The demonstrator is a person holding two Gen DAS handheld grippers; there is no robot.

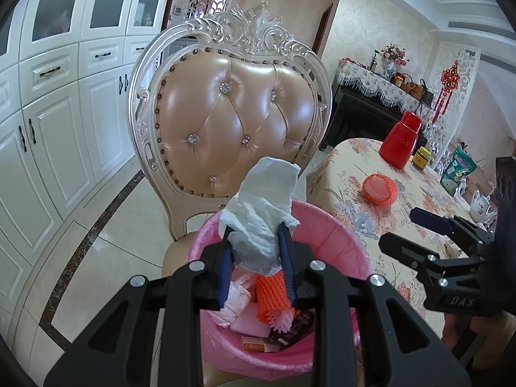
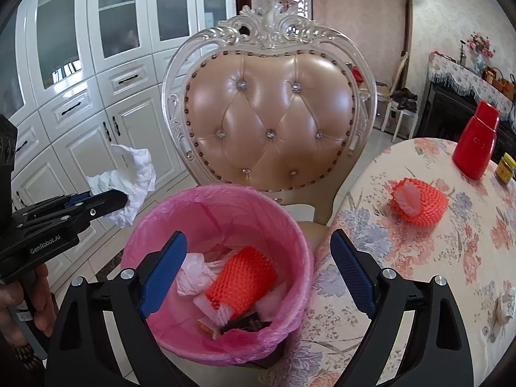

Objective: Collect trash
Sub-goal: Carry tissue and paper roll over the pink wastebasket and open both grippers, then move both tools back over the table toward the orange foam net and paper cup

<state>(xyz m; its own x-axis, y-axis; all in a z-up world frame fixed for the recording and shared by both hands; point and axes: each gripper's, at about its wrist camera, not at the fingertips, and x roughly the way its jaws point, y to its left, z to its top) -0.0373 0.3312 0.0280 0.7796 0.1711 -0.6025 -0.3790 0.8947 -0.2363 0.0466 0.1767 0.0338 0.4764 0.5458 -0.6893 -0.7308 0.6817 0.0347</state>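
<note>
Tufted chair point(image 2: 271, 122) stands far, behind the bin. Floral desk point(image 2: 419, 258) right. Pink-lined bin point(image 2: 167, 225) near centre, just beside the desk edge, holds an orange foam net point(image 2: 242, 277), pink wrapper, small boxes. Left tongs point(image 1: 256, 248) clenched on crumpled white tissue point(image 1: 261, 206), held above the bin. Right tongs point(image 2: 258, 274) released, nothing between them, over the bin. Second orange net point(image 2: 419, 203) lies on desk, near red bottle point(image 2: 477, 142).
</note>
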